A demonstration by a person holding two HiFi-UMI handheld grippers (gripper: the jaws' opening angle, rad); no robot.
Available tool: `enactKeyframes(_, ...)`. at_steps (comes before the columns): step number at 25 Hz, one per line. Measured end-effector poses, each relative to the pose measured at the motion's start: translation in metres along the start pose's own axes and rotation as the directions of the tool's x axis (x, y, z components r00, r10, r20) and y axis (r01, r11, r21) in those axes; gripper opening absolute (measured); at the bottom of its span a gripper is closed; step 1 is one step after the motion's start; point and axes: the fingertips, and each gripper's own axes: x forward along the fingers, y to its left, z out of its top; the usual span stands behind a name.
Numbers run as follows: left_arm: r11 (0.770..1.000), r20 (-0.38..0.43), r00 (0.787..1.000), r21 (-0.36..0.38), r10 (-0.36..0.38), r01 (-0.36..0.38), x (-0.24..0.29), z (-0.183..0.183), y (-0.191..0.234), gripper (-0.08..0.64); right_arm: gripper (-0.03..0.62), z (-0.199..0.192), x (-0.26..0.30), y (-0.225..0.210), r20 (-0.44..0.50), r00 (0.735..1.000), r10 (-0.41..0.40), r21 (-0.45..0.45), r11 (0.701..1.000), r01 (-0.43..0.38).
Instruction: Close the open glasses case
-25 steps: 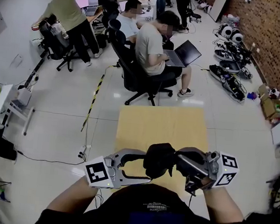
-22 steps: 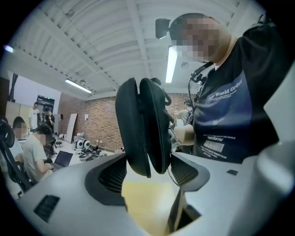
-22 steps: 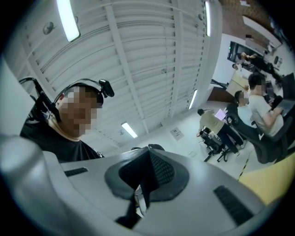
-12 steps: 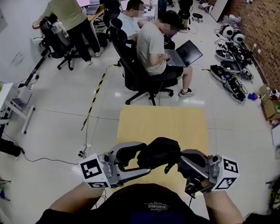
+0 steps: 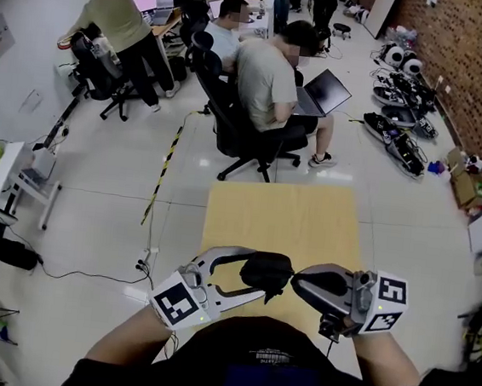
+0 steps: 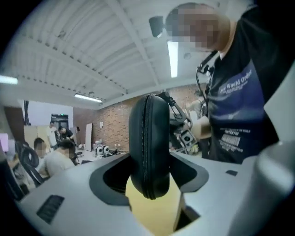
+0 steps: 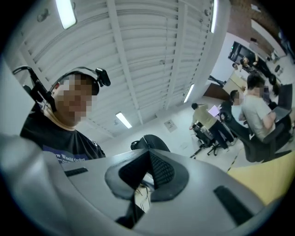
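Note:
A black zip-up glasses case (image 5: 265, 271) hangs above the near end of a light wooden table (image 5: 282, 214). My left gripper (image 5: 258, 277) holds it, one finger on each side, and its jaws are closing a little on it. In the left gripper view the case (image 6: 148, 138) stands upright between the pads, its two halves meeting along the zip seam. My right gripper (image 5: 298, 280) is shut, its tip just right of the case. In the right gripper view the shut jaws (image 7: 147, 171) hold nothing, and the case (image 7: 154, 141) shows just beyond them.
A person with a laptop (image 5: 274, 84) sits on an office chair right behind the table's far edge, with others at desks further back. Robot parts (image 5: 397, 131) lie along the brick wall at right. A cable runs over the floor (image 5: 93, 215) at left.
The case looked bulkier and gaping before; now it is slimmer, its halves together. The left gripper has rolled and shifted slightly with it. The right gripper has stayed close beside it.

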Motion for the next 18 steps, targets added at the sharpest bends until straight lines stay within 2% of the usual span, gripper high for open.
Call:
enactKeyframes(2,0.987,-0.137,0.988,0.149,0.073,-0.052,-0.004,-0.015,0.011,0.267,-0.012,-0.01,-0.002,-0.01,-0.081,0.994,-0.076,-0.02,0.997,0.075)
enactKeyframes(4,0.949,-0.284,0.947,0.309,0.153,-0.061,-0.007,-0.032,0.021,0.261,-0.012,-0.022,-0.004,-0.019,-0.167,0.976,-0.142,-0.032,0.99,0.139)
enactKeyframes(6,0.903,-0.417,0.883,0.429,0.217,-0.019,-0.011,-0.048,0.027,0.259,-0.012,-0.036,-0.005,-0.023,-0.267,0.944,-0.193,-0.056,0.981,0.185)
enactKeyframes(8,0.863,-0.532,0.804,0.503,0.266,0.048,-0.013,-0.063,0.031,0.256,-0.012,-0.051,0.0,-0.023,-0.362,0.905,-0.223,-0.089,0.975,0.205)
enactKeyframes(11,0.818,-0.664,0.672,0.555,0.327,0.15,-0.011,-0.086,0.033,0.253,-0.012,-0.071,0.016,-0.015,-0.462,0.858,-0.223,-0.124,0.975,0.187)
enactKeyframes(12,0.815,-0.688,0.647,0.553,0.33,0.173,-0.007,-0.091,0.031,0.253,-0.012,-0.076,0.023,-0.01,-0.478,0.854,-0.207,-0.124,0.978,0.167)
enactKeyframes(13,0.821,-0.697,0.643,0.542,0.318,0.182,-0.003,-0.093,0.027,0.251,-0.012,-0.077,0.029,-0.005,-0.481,0.858,-0.181,-0.114,0.983,0.144)
enactKeyframes(14,0.837,-0.69,0.664,0.518,0.288,0.176,0.002,-0.091,0.024,0.25,-0.012,-0.075,0.032,0.0,-0.468,0.871,-0.151,-0.093,0.988,0.121)
enactKeyframes(15,0.864,-0.666,0.706,0.479,0.241,0.157,0.006,-0.086,0.019,0.25,-0.012,-0.067,0.032,0.003,-0.435,0.893,-0.117,-0.06,0.993,0.101)
enactKeyframes(16,0.896,-0.619,0.764,0.425,0.181,0.132,0.009,-0.077,0.015,0.25,-0.012,-0.055,0.029,0.006,-0.378,0.922,-0.077,-0.016,0.997,0.077)
enactKeyframes(18,0.953,-0.453,0.89,0.289,0.052,0.091,0.01,-0.048,0.004,0.25,-0.012,-0.021,0.016,0.01,-0.196,0.98,0.02,0.087,0.996,-0.003)
